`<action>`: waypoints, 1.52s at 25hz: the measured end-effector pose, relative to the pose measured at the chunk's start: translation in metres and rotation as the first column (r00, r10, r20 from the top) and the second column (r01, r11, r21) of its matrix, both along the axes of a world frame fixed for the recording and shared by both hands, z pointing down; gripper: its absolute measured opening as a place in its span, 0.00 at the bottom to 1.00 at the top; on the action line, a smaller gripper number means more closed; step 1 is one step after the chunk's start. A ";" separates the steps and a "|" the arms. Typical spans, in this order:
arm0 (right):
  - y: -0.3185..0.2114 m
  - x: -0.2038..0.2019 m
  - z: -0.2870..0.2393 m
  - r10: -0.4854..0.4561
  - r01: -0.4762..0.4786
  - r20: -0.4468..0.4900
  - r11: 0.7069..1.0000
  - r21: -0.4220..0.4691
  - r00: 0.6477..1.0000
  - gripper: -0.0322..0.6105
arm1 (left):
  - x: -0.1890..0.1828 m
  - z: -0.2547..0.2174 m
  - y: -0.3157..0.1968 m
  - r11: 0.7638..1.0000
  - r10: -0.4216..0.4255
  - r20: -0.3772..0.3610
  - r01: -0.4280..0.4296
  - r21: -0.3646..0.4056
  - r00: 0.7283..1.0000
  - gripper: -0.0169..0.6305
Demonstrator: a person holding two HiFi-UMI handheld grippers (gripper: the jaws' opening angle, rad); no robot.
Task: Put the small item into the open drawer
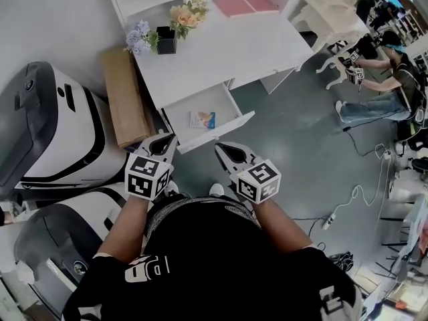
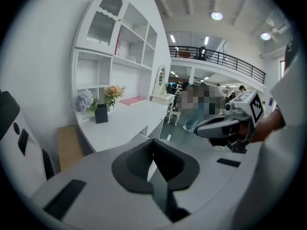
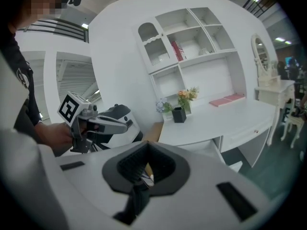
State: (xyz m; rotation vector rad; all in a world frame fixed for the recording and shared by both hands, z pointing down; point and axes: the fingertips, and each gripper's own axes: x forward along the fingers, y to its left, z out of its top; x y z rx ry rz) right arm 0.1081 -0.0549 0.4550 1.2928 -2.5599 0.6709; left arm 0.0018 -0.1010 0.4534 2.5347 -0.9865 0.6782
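The white desk [image 1: 221, 49] has its drawer [image 1: 231, 102] pulled open. Inside it lies a small flat packet [image 1: 202, 120], white, orange and blue. My left gripper [image 1: 162, 141] and right gripper [image 1: 225, 151] hang side by side just in front of the drawer, close to my body. Both are shut with nothing between their jaws. The left gripper view shows its own closed jaws [image 2: 154, 150] and the right gripper [image 2: 225, 126] beside them. From the right gripper view I see its closed jaws [image 3: 146, 169], the left gripper [image 3: 103, 121] and the drawer [image 3: 233, 166].
A black vase with flowers [image 1: 166, 39] and pink books [image 1: 244, 5] stand on the desk. A cardboard sheet [image 1: 126, 99] leans at its left, next to two white-and-black machines [image 1: 53, 126]. Another person [image 1: 391, 79] sits at the far right. A cable with a power strip [image 1: 338, 209] lies on the floor.
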 end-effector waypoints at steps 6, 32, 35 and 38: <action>-0.003 -0.011 0.000 0.024 -0.024 0.001 1.000 0.002 1.000 0.06 | -0.003 0.002 -0.001 0.999 0.036 -0.004 -0.036 -0.005 0.999 0.05; -0.001 -0.021 0.005 0.009 -0.009 -0.035 1.000 0.005 0.999 0.06 | -0.007 0.001 0.000 0.999 0.047 -0.014 -0.047 -0.002 0.999 0.05; 0.000 -0.020 0.004 0.008 -0.007 -0.035 1.000 0.008 0.999 0.06 | -0.008 0.001 0.000 0.999 0.042 -0.014 -0.042 0.002 0.999 0.05; 0.000 -0.020 0.004 0.002 -0.002 -0.039 1.000 0.007 0.999 0.06 | -0.010 0.001 -0.001 0.999 0.037 -0.012 -0.037 0.002 0.999 0.05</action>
